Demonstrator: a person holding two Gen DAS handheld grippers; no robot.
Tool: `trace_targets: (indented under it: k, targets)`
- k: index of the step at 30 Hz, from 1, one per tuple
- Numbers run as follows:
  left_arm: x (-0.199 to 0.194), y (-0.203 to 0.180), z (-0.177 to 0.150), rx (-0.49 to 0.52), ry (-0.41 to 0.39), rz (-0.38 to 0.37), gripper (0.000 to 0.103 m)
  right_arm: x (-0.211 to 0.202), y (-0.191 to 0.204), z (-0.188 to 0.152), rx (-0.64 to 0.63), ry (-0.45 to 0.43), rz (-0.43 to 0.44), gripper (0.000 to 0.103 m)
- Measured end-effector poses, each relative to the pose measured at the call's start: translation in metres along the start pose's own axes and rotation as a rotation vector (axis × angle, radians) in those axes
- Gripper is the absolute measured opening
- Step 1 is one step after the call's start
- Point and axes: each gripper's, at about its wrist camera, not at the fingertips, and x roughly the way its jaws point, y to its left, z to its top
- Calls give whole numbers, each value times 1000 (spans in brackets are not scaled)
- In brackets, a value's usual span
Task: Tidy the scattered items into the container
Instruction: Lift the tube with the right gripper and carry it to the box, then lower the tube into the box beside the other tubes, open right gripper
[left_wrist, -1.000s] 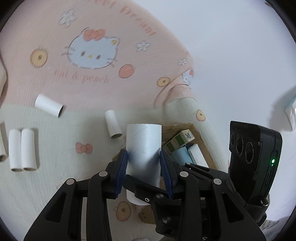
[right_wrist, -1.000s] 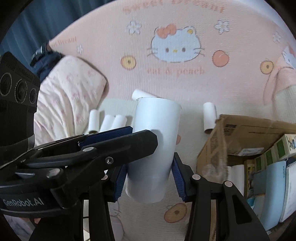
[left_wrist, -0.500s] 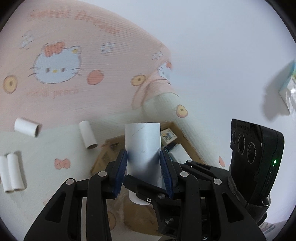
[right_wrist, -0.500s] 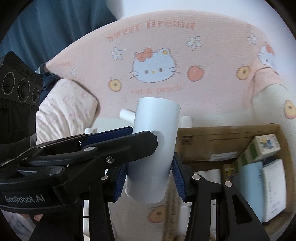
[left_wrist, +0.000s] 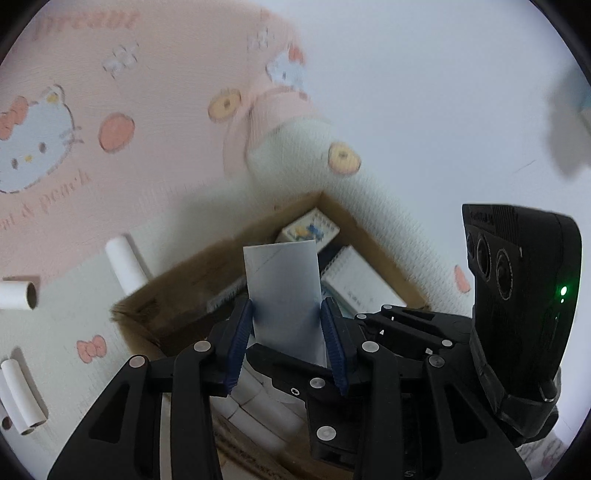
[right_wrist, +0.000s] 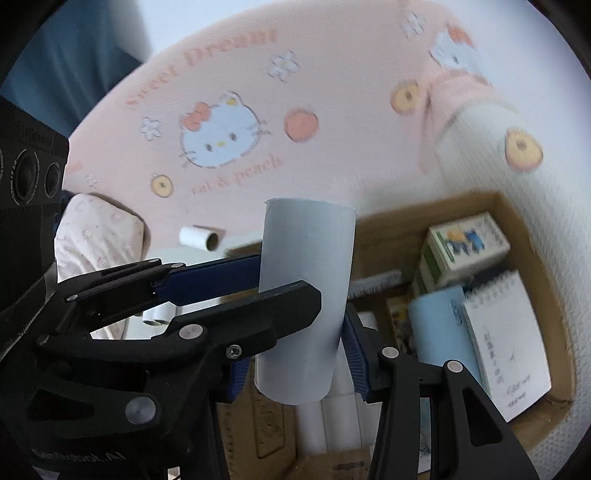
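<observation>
Left wrist view: left hand-held gripper (left_wrist: 286, 314) low in the middle, clamping a white cardboard tube (left_wrist: 282, 280) upright between blue pads, jaws easing open a little yet pressing on it. Behind and beneath, an open brown cardboard box (left_wrist: 177, 280) with more white tubes lying along its near side. Out on the pink-and-cream printed bedsheet (left_wrist: 110, 74), at left of the frame, several loose white tubes (left_wrist: 125, 264) not yet gathered.

Right wrist view: right hand-held gripper (right_wrist: 295, 354) at lower centre, grasping a second white cardboard tube (right_wrist: 306, 251), jaws tightening slightly on it. Crossing in from the left, right up against that tube, the left hand-held gripper (right_wrist: 280, 282).

Risk, as a judgement: two tools crowded over one opening, so likely to knock together or nudge either tube askew; letting go too near the rim likely to bounce a tube back onto the bed; a tall tube dropped on end likely to tip against the contents.

Only in the right view: the box floor, with a white spiral notepad (right_wrist: 506, 350) and a small printed carton (right_wrist: 465, 240). Only in the left view: the leftover tubes near the lower-left edge.
</observation>
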Motion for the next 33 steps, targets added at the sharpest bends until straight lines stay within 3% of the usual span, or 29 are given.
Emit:
trace_targets:
  k: [9, 12, 16, 23, 33]
  targets:
    - [56, 6, 1, -69, 167, -1, 42, 41, -39, -1, 97, 178, -38, 42]
    - [70, 10, 2, -101, 211, -10, 42, 49, -44, -3, 172, 207, -40, 42]
    - [87, 21, 3, -192, 274, -36, 43, 59, -50, -7, 181, 241, -62, 42]
    - [107, 49, -2, -412, 325, -116, 44, 66, -59, -9, 207, 255, -85, 41]
    - [112, 48, -12, -398, 329, -67, 45, 79, -63, -15, 220, 288, -81, 41]
